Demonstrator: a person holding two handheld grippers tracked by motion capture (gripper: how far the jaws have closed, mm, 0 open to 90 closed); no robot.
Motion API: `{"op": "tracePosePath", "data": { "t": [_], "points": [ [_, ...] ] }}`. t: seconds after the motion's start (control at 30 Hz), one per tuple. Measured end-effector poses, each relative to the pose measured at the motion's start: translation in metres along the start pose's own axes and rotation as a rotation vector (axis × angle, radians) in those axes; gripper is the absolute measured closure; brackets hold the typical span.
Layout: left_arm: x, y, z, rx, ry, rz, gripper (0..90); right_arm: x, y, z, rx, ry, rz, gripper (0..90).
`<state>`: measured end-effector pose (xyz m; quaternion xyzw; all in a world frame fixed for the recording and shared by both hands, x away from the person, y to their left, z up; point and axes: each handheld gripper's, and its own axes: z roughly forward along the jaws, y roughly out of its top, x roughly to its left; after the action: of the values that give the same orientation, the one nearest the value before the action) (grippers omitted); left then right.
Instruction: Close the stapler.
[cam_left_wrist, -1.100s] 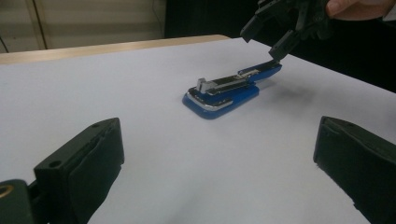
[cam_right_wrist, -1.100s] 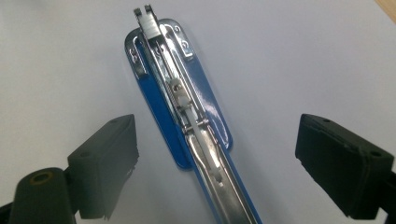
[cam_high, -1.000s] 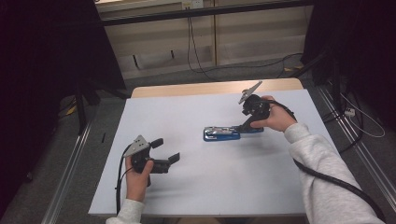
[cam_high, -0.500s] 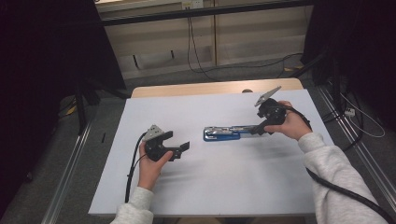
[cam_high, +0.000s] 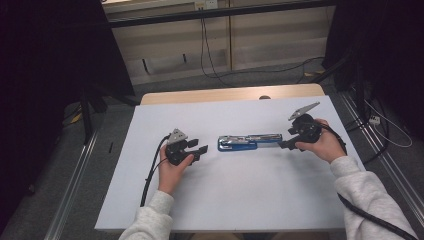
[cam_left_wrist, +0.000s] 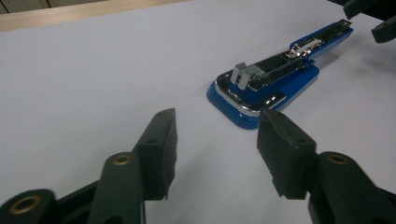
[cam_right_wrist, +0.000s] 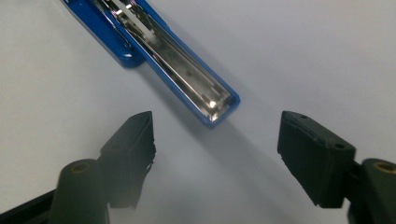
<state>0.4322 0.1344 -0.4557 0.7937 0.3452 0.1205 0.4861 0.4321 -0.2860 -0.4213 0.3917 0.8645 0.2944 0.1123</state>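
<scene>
A blue stapler (cam_high: 248, 142) lies flat near the middle of the white surface (cam_high: 240, 200), swung fully open so its blue base and its long metal-lined arm stretch out in 1 line from left to right. In the left gripper view the stapler (cam_left_wrist: 275, 79) shows its rounded blue base nearest the camera, with chrome trim and a small grey block on top, and the narrow arm running away toward the upper right. In the right gripper view the stapler (cam_right_wrist: 163, 51) comes in from the upper left, and the open end of its shiny metal channel lies just ahead of the gap between the 2 fingers.

The left gripper (cam_high: 197, 150) rests low over the surface just left of the stapler, held in the person's left hand (cam_high: 172, 167), and points toward the blue base. Its fingers (cam_left_wrist: 159, 154) are spread wide and hold nothing; they stand apart from the stapler.

The right gripper (cam_high: 285, 145) sits at the right end of the stapler, held in the right hand (cam_high: 327, 147), with a grey plate (cam_high: 302, 111) standing up above it. Its fingers (cam_right_wrist: 317, 156) are also spread wide, empty, 1 on each side of the line of the arm's tip, close to it but not touching.

A black cable (cam_high: 150, 172) trails from the left gripper along the surface toward the near edge.
</scene>
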Motion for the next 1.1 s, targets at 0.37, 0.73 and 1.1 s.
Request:
{"op": "tracePosePath", "data": {
  "t": [0.37,0.73,1.1],
  "points": [
    [0.003,0.0,0.016,0.052,-0.016,-0.005,81.4,-0.002,-0.017,-0.001,0.033,-0.023,0.01,60.9],
    [-0.006,0.007,0.036,0.142,-0.034,0.064,90.0,0.003,-0.013,0.015,0.057,-0.034,-0.002,85.4],
    [-0.009,0.013,0.052,0.188,-0.068,0.079,90.0,0.002,-0.008,0.017,0.058,-0.039,-0.01,89.0]
  ]
}}
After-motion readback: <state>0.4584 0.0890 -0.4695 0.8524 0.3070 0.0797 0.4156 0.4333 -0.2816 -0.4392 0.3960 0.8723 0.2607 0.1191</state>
